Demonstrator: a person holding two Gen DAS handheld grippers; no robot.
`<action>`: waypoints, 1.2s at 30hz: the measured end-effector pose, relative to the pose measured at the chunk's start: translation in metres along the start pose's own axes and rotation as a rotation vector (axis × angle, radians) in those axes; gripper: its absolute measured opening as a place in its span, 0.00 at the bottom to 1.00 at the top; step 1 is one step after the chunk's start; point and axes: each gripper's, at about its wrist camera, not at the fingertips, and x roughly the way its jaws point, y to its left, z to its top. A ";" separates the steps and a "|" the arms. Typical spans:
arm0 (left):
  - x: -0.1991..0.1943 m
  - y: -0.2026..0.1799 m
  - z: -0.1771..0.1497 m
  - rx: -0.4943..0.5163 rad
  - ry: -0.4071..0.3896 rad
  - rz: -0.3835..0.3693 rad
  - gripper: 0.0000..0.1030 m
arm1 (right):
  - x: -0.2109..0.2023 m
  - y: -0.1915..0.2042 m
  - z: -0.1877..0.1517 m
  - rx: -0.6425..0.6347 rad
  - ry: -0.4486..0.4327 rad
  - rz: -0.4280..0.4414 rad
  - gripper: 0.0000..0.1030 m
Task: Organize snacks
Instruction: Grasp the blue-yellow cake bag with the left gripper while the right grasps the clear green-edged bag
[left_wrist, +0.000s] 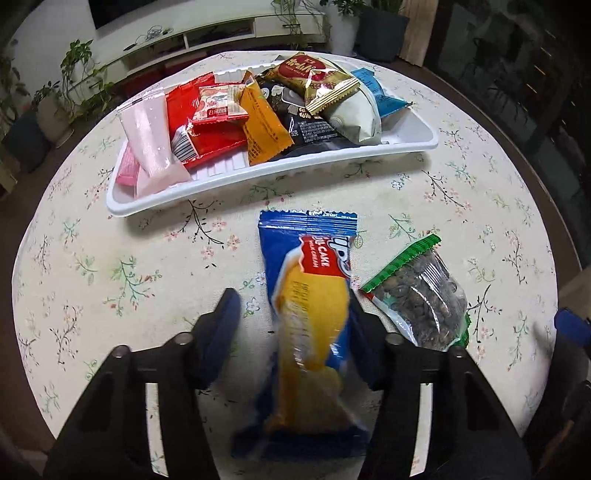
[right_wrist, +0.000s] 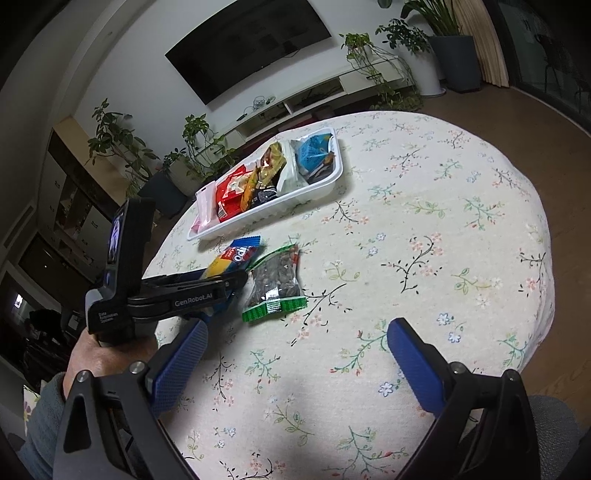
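One tray (left_wrist: 424, 146), two loose packets (left_wrist: 310, 280), perhaps nine inside.

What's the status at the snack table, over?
Left tongs straddling blue cake packet, not yet clamped. Right tongs open, empty. Seed packet beside it. White tray path clear.

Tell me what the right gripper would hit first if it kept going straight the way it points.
Probably bare floral tablecloth: the open right gripper points down at empty cloth, with the seed packet off to its left. Depth is hard to judge here.
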 end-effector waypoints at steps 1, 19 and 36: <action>0.000 0.000 0.000 0.006 0.000 0.000 0.46 | 0.000 0.001 0.000 -0.002 0.001 0.000 0.97; -0.039 0.014 -0.065 -0.014 -0.043 -0.087 0.25 | 0.024 0.024 0.001 -0.114 0.068 -0.066 0.89; -0.070 0.037 -0.118 -0.119 -0.081 -0.167 0.25 | 0.120 0.069 0.026 -0.388 0.238 -0.239 0.69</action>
